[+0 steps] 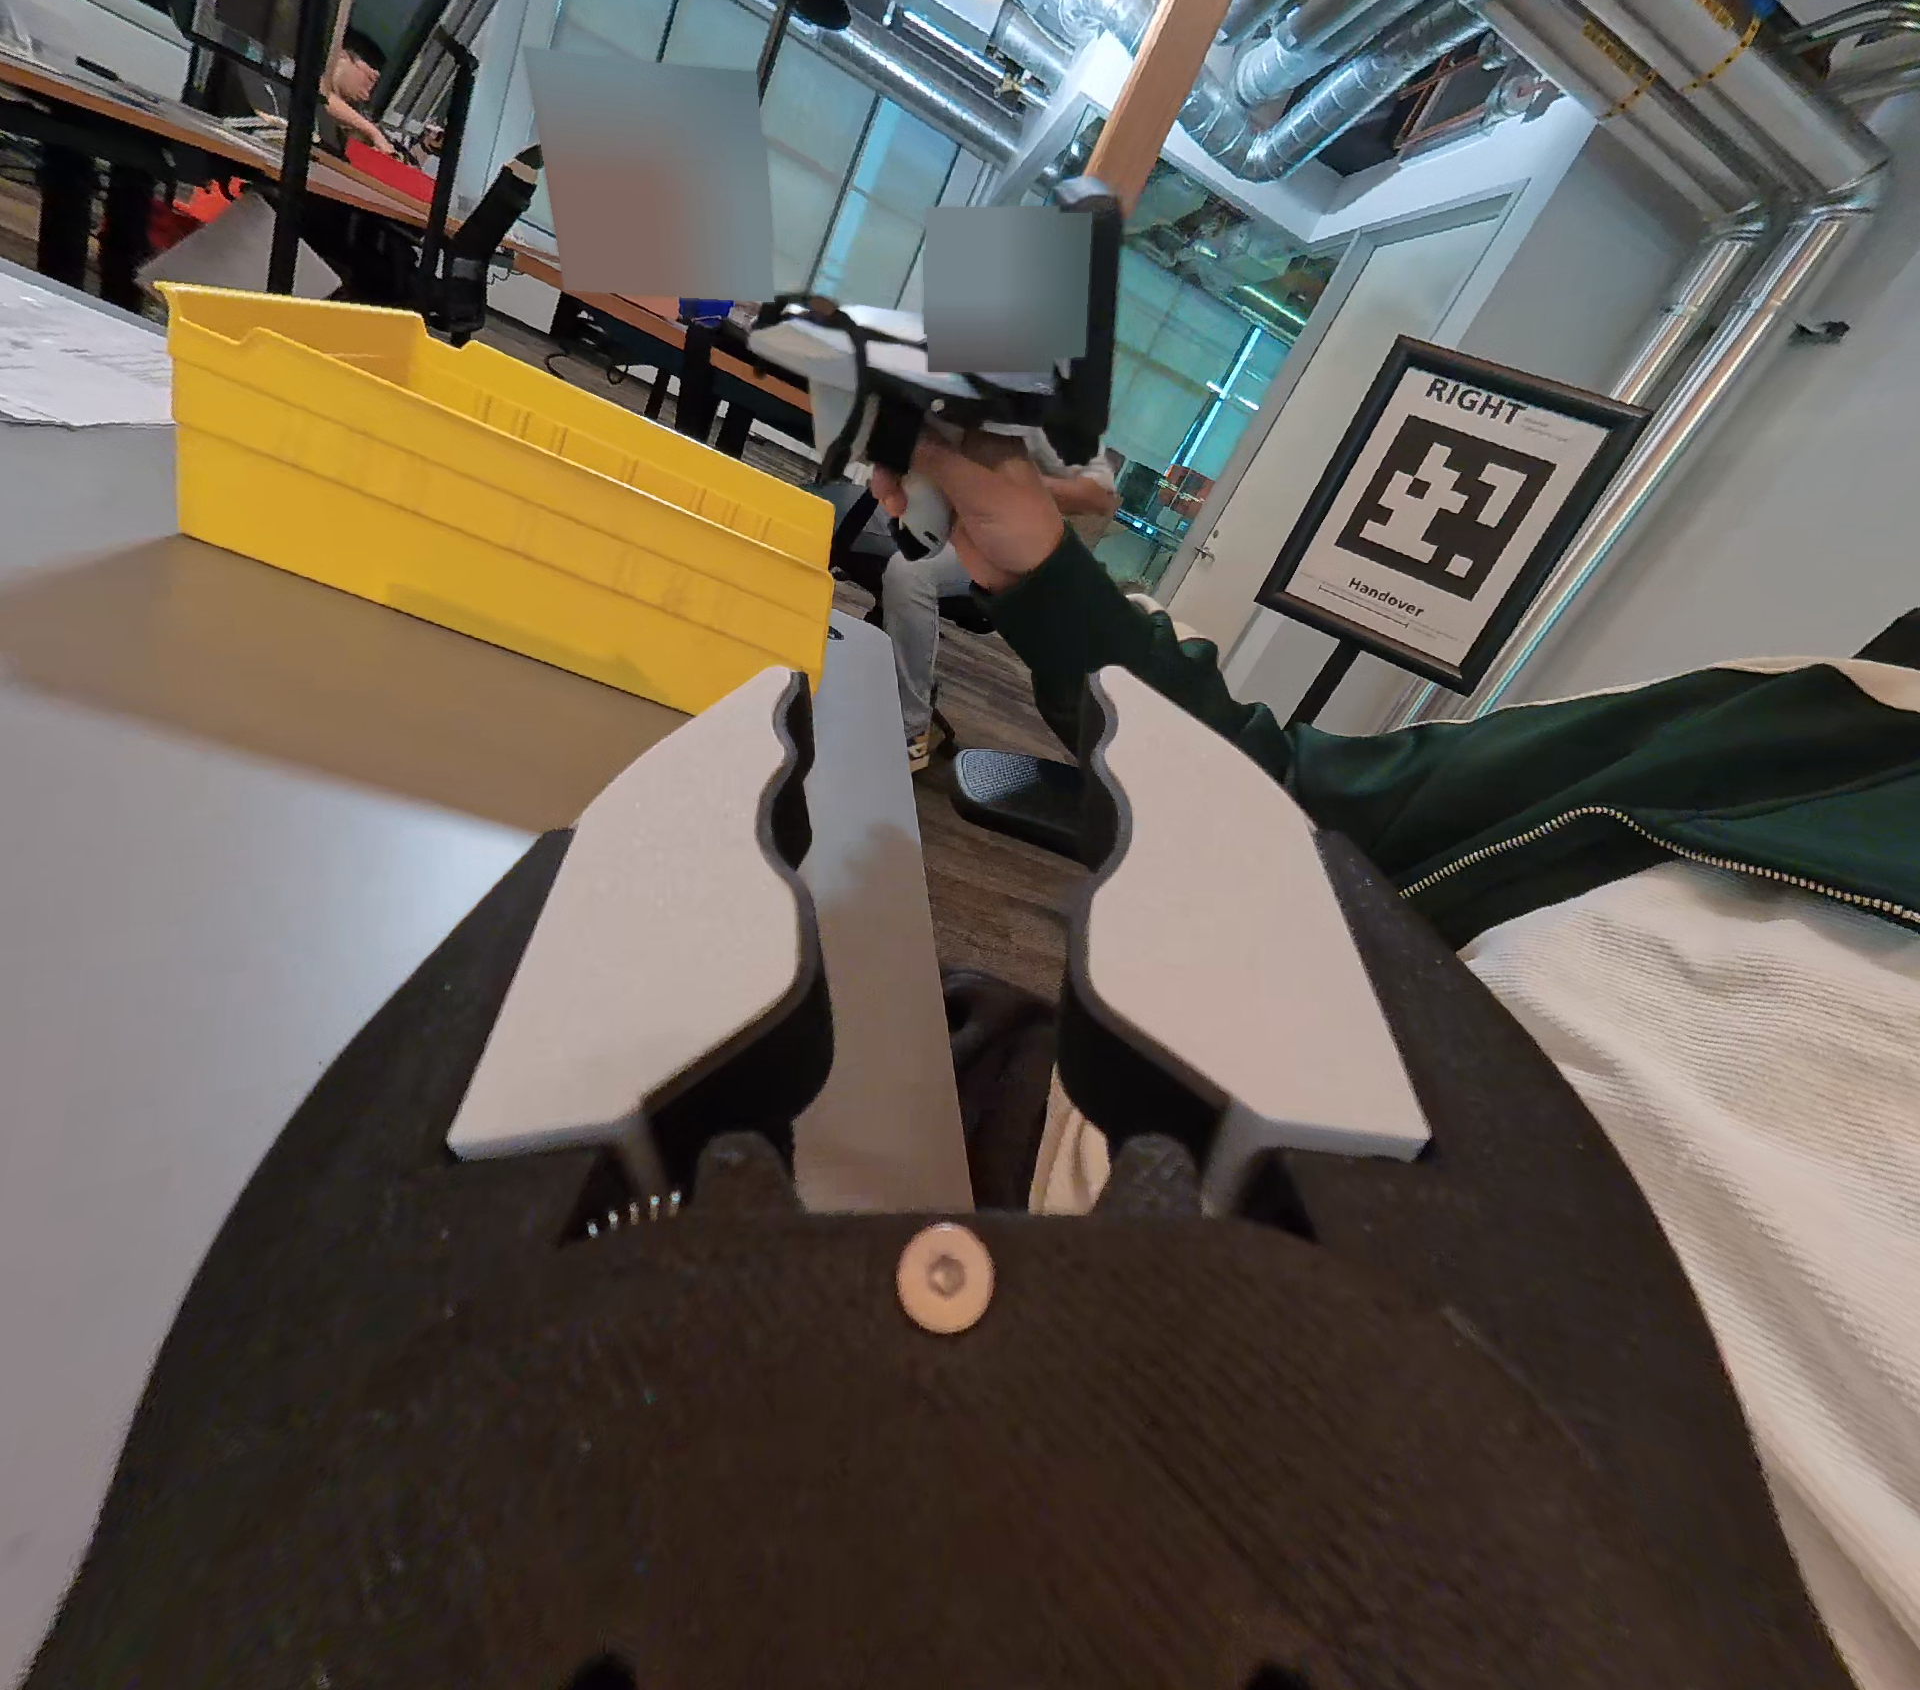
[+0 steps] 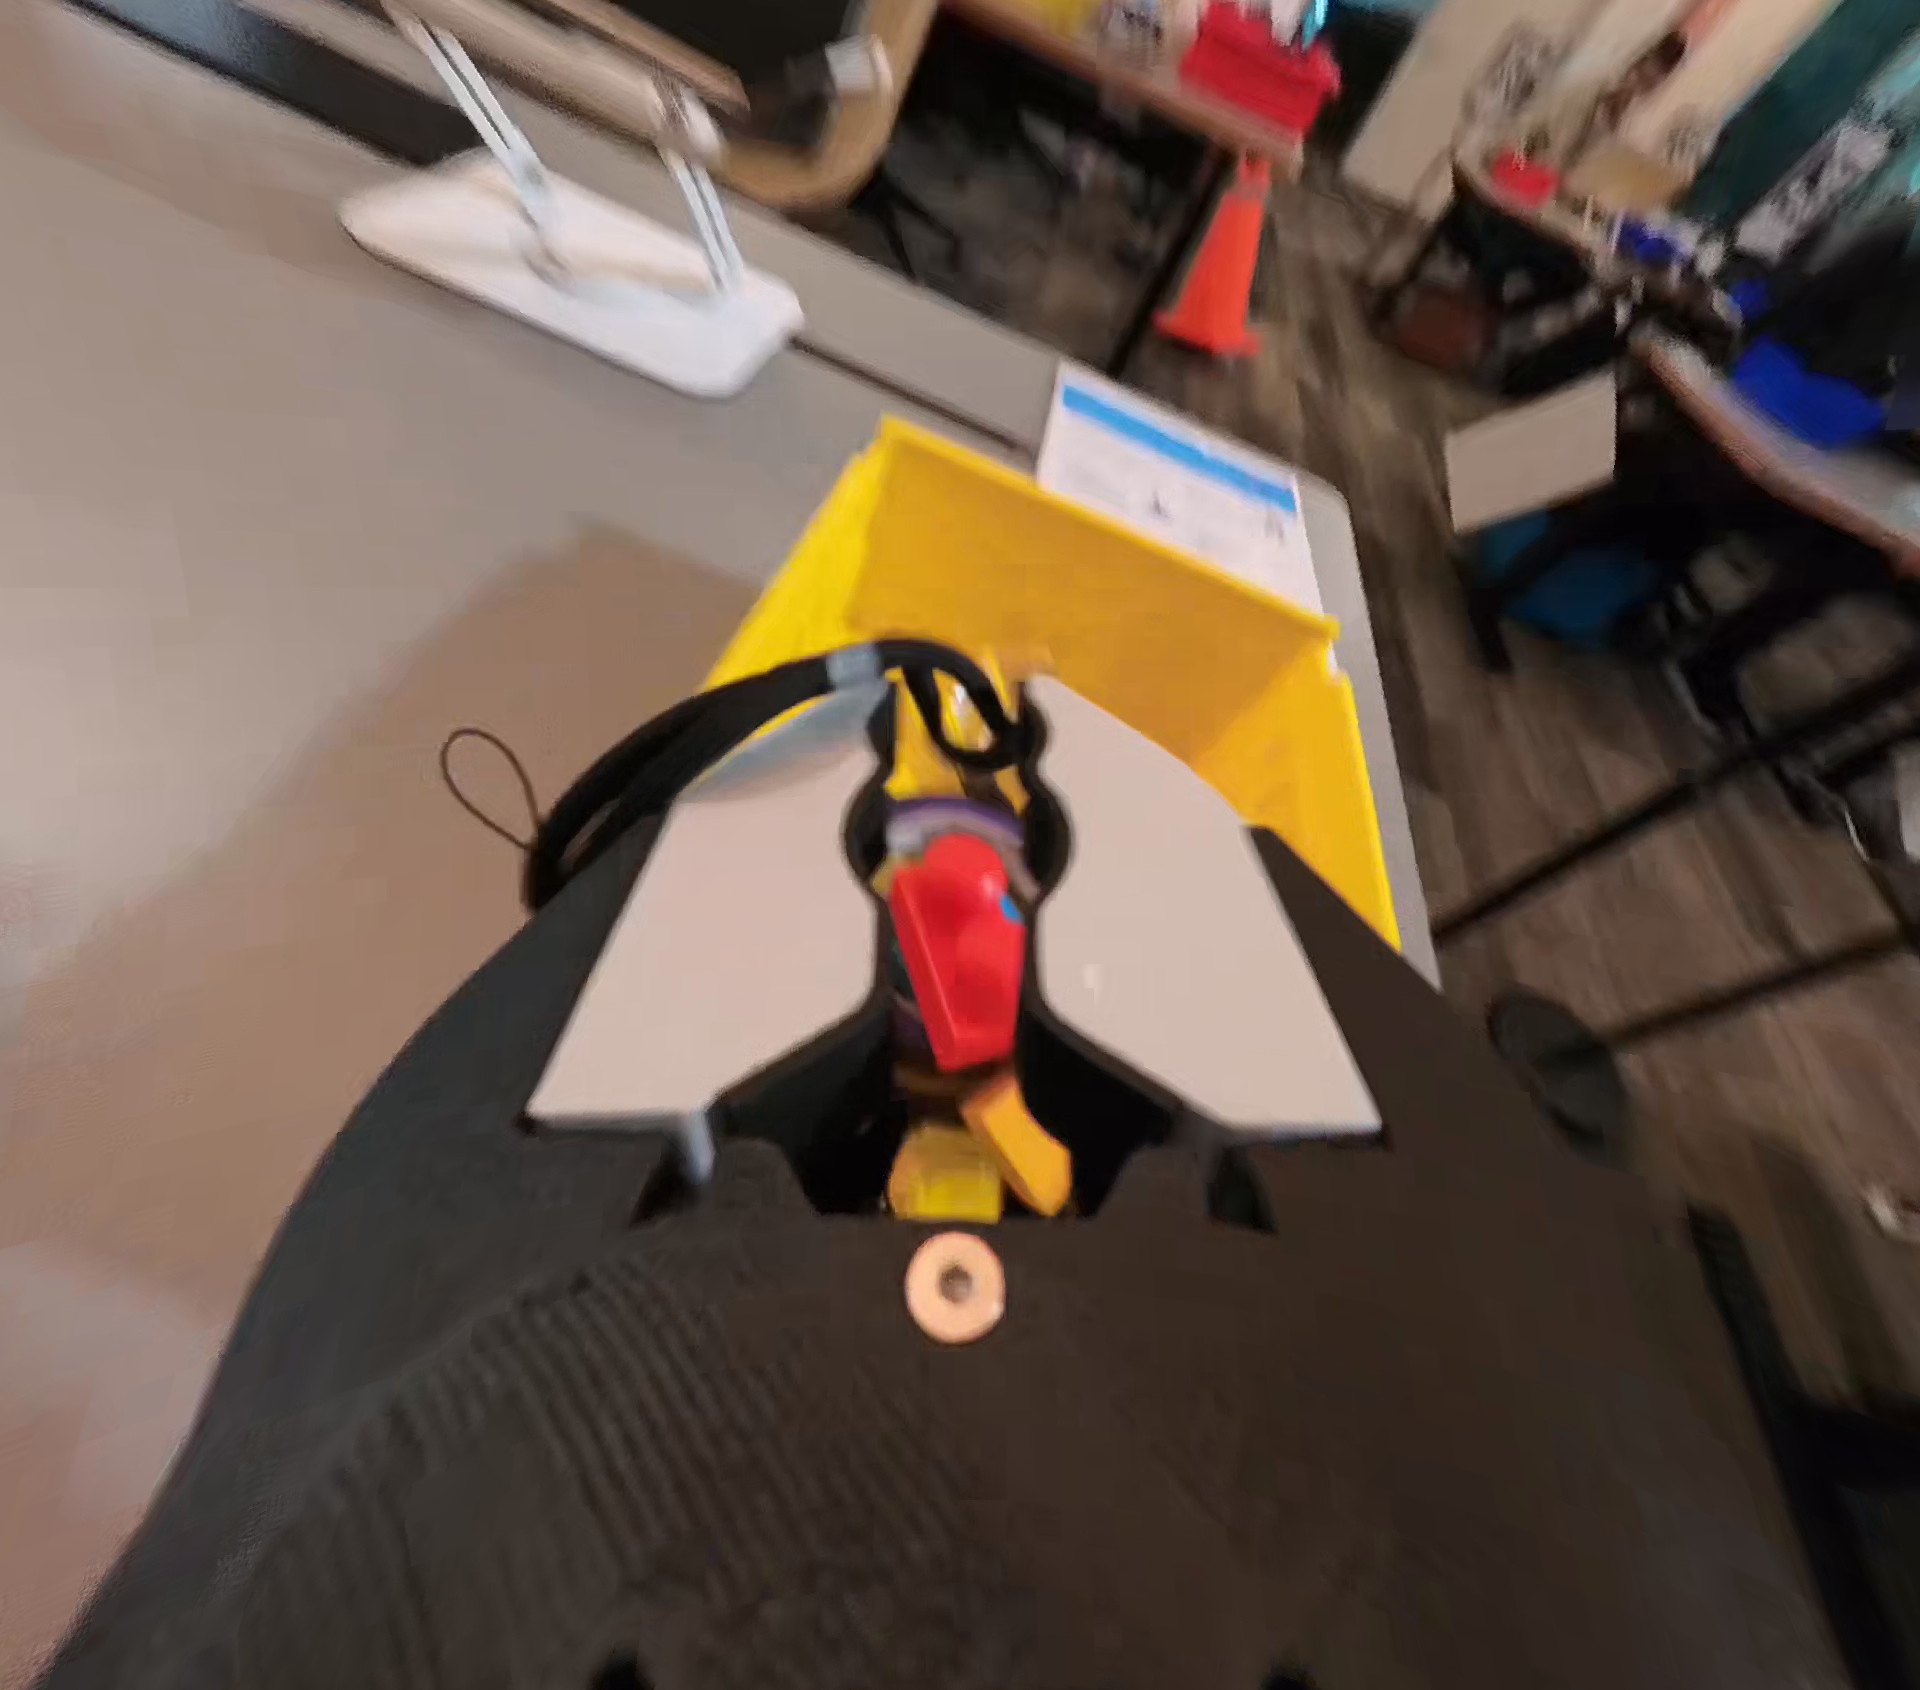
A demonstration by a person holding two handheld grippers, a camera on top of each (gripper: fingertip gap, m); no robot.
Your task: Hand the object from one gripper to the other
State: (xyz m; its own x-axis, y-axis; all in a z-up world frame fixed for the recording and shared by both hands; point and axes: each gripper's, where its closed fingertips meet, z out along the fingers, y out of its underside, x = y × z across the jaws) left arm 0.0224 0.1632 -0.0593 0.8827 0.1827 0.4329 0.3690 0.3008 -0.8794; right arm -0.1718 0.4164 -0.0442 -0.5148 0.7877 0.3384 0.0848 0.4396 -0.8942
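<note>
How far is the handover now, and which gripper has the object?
Done: the right gripper is shut on a red and yellow object, above the yellow bin. In hand: carrying it; the view is blurred. Left: the transfer itself, since the left gripper is open and empty, apart from the right one.

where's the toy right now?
In the right wrist view, the red-and-yellow toy sits clamped in the right gripper, above the near end of the yellow bin; the left gripper is empty.
</note>
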